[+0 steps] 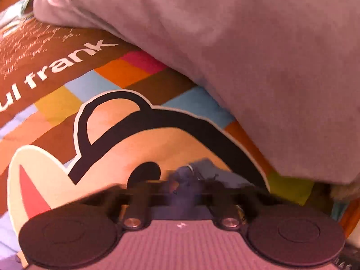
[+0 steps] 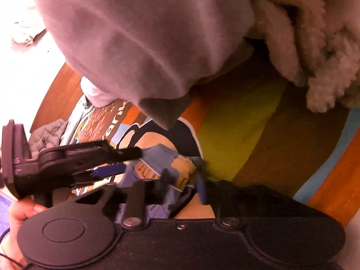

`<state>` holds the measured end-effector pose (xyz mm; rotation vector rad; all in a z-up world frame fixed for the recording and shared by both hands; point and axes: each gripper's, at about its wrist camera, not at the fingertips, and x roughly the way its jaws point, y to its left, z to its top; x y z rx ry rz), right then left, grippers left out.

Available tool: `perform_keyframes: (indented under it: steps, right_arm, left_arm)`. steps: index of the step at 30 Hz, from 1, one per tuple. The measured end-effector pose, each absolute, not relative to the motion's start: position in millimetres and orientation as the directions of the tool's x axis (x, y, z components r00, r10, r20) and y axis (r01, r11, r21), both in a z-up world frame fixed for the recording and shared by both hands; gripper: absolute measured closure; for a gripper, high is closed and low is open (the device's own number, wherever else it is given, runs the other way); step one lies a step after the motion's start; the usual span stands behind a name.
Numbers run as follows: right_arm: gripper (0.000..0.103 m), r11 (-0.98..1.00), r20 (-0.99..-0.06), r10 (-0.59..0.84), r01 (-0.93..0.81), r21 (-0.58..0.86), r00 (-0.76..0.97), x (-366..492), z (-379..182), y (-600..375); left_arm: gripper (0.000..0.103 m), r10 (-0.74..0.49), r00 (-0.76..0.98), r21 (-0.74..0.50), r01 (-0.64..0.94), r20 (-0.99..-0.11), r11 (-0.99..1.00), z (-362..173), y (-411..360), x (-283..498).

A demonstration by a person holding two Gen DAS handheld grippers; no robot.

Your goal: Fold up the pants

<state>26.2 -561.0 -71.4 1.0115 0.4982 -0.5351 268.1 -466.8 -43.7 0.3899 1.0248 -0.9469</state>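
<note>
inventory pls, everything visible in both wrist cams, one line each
pants: 1, mauve-grey, folded and draped across the top of both views, lying on the blanket.
printed blanket: 1, brown with multicolour squares, a cartoon face and white "frank" lettering, under everything.
fleece fabric: 1, cream, fluffy, upper right of the right wrist view, beside the pants.
small grey cloth: 1, grey, crumpled, left edge of the right wrist view.
left gripper: 1, black, blurred, fingers level over the cartoon face.
right gripper: 1, black with blue-tipped fingers, blurred.
person's hand: 1, bare, lower left, holding the left gripper.

Mauve pants (image 1: 258, 56) lie on a multicoloured checked, cartoon-printed blanket (image 1: 126, 72).
</note>
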Motion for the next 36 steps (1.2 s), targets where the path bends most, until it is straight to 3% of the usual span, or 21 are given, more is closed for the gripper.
perform_keyframes:
  steps: [3, 9, 11, 14, 16, 19, 22, 24, 26, 28, 31, 36]
  right_arm:
    - [0.091, 0.489, -0.599, -0.210, 0.613, 0.621, 0.773, 29.9, -65.5, -555.2]
    - [0.091, 0.495, -0.625, -0.209, 0.632, 0.596, 0.752, 38.7, -66.1, -556.1]
    - [0.086, 0.480, -0.645, -0.200, 0.648, 0.591, 0.737, 41.8, -68.4, -557.4]
    - [0.074, 0.435, -0.665, -0.190, 0.669, 0.603, 0.723, 38.9, -71.5, -559.8]
    - [0.065, 0.424, -0.657, -0.190, 0.665, 0.616, 0.730, 37.0, -72.5, -561.0]
    - [0.061, 0.430, -0.655, -0.188, 0.661, 0.615, 0.732, 35.8, -71.1, -560.0]
    - [0.061, 0.424, -0.653, -0.184, 0.659, 0.622, 0.735, 41.5, -73.5, -561.9]
    - [0.065, 0.409, -0.641, -0.178, 0.649, 0.642, 0.747, 38.8, -74.6, -563.8]
    - [0.081, 0.415, -0.641, -0.156, 0.639, 0.648, 0.751, 38.2, -75.7, -565.9]
    - [0.090, 0.435, -0.647, -0.142, 0.635, 0.639, 0.749, 37.6, -74.8, -564.4]
    - [0.091, 0.498, -0.629, -0.166, 0.615, 0.611, 0.759, 40.9, -64.9, -557.6]
    - [0.091, 0.627, -0.647, -0.152, 0.579, 0.521, 0.747, 55.4, -53.3, -542.4]
  left_arm:
    - [0.102, -0.458, 0.219, -0.097, 0.815, -0.862, 0.571, -40.3, -458.3, 254.9]
    - [0.103, -0.349, 0.206, -0.038, 0.813, -0.914, 0.580, -50.1, -444.6, 244.4]
    - [0.103, -0.395, 0.208, -0.059, 0.822, -0.895, 0.567, -43.1, -441.0, 244.6]
    - [0.097, -0.481, 0.214, -0.115, 0.816, -0.850, 0.566, -27.3, -440.0, 253.3]
    - [0.086, -0.496, 0.227, -0.117, 0.813, -0.838, 0.570, -22.8, -448.6, 262.3]
    - [0.076, -0.468, 0.179, -0.124, 0.829, -0.866, 0.546, -33.1, -469.4, 274.4]
    - [0.073, -0.434, 0.113, -0.153, 0.833, -0.894, 0.531, -49.7, -483.8, 283.0]
    - [0.072, -0.415, 0.069, -0.182, 0.825, -0.907, 0.535, -57.5, -486.1, 285.4]
    - [0.072, -0.402, 0.058, -0.181, 0.829, -0.914, 0.530, -58.8, -485.5, 284.3]
    - [0.079, -0.391, 0.046, -0.185, 0.826, -0.919, 0.533, -57.2, -482.7, 282.7]
    - [0.088, -0.360, 0.052, -0.154, 0.839, -0.932, 0.522, -56.8, -476.5, 274.3]
    - [0.089, -0.328, 0.073, -0.105, 0.863, -0.942, 0.494, -54.6, -470.0, 260.3]
